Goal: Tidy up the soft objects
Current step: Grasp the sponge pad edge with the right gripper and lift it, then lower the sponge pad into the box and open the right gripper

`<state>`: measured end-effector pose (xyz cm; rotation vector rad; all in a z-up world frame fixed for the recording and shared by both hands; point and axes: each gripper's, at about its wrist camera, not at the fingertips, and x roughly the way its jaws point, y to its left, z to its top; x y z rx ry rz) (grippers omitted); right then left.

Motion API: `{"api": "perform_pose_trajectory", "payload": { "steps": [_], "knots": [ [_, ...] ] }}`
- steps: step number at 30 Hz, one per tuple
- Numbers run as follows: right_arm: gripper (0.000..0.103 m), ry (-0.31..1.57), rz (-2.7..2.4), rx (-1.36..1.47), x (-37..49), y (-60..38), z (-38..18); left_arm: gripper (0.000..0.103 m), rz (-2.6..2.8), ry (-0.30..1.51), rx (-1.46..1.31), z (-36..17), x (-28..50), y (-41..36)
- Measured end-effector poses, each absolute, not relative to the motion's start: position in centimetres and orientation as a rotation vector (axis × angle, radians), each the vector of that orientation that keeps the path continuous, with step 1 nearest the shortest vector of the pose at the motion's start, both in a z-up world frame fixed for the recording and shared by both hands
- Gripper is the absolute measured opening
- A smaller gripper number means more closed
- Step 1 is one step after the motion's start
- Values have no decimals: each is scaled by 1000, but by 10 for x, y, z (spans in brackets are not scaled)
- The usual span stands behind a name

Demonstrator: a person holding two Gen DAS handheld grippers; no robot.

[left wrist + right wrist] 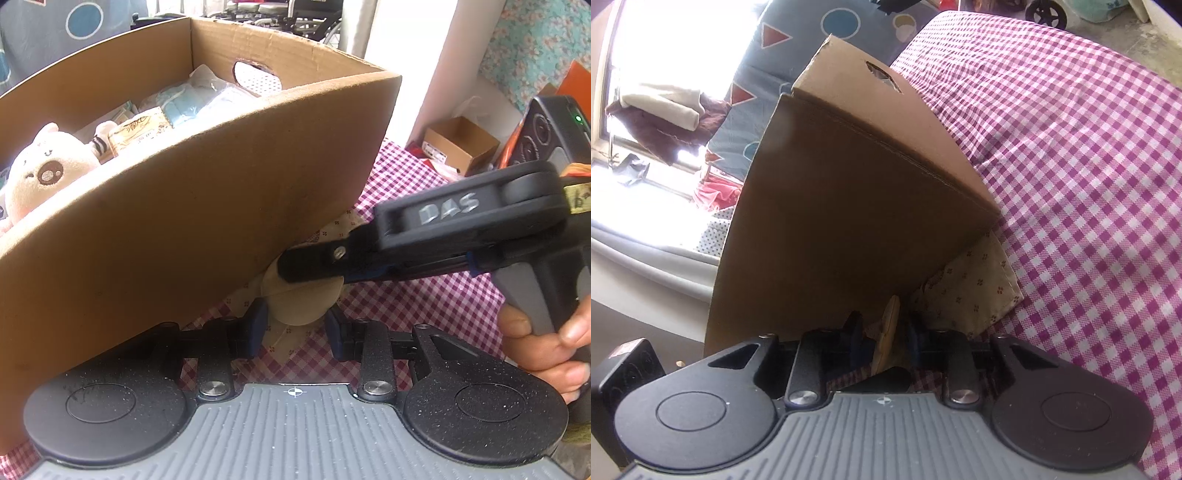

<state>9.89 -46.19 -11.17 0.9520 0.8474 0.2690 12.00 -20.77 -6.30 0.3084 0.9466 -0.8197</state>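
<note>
The magenta-and-white gingham tablecloth [1089,155] is covering the whole work surface and is filling the right half of the right wrist view. On it a large open cardboard box [192,206] is standing, with an oval hand-hole [255,77] cut in its far wall. Inside the box, soft things are lying packed together: a cream plush bear [48,173] against the near wall at the left, and pale blue fabric items in clear wrapping [199,99] further back.

At the foot of the box's near corner, a cream floral-print cloth [975,291] is lying flat on the tablecloth, partly tucked under the box edge. A tan, round soft pad [303,299] is sitting on that cloth, touching the box's base.

The left gripper [293,325] is sitting with 1 finger on each side of the pad; whether it is pressing the pad cannot be told. The right gripper [314,264] is reaching in from the right, its tip lying on the pad's top; in its own view the pad [888,338] is standing edge-on between the 2 parted fingers [855,338], and a firm grasp cannot be told.

A small open carton [460,142] is sitting well apart at the far right.
</note>
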Motion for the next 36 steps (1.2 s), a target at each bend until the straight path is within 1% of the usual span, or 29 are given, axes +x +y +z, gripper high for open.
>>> {"api": "perform_pose_trajectory", "payload": {
  "steps": [2, 5, 9, 13, 19, 21, 23, 24, 26, 27, 29, 30, 31, 32, 36],
  "knots": [
    [11, 855, 265, 911, 100, -455, -110, 34, -820, 942, 315, -63, 119, -208],
    [8, 843, 262, 887, 97, -450, -105, 34, -823, 938, 324, -62, 117, -209],
    [7, 809, 268, 877, 84, -446, -90, 34, -837, 936, 309, -57, 112, -205],
    [7, 776, 291, 857, 62, -443, -68, 35, -864, 898, 298, -41, 98, -196],
    [7, 676, 376, 775, 38, -427, -3, 37, -915, 793, 229, 8, 69, -162],
    [7, 640, 413, 740, 42, -421, 20, 39, -925, 743, 186, 26, 65, -147],
    [7, 619, 442, 698, 52, -414, 39, 50, -916, 707, 140, 39, 65, -136],
    [7, 615, 451, 670, 60, -412, 47, 53, -910, 687, 108, 45, 67, -131],
    [7, 621, 472, 629, 79, -407, 58, 65, -889, 655, 68, 52, 69, -120],
    [7, 635, 480, 614, 91, -406, 62, 69, -865, 639, 57, 55, 71, -115],
    [7, 688, 479, 582, 118, -403, 65, 85, -828, 622, 45, 58, 74, -107],
    [7, 720, 476, 563, 130, -401, 65, 89, -808, 620, 38, 59, 76, -102],
    [7, 757, 469, 550, 144, -400, 63, 96, -795, 621, 31, 59, 78, -97],
    [7, 813, 473, 538, 159, -398, 58, 99, -783, 623, 20, 60, 79, -92],
    [7, 993, 431, 457, 203, -382, 36, 101, -737, 615, -2, 57, 82, -70]
  ]
}}
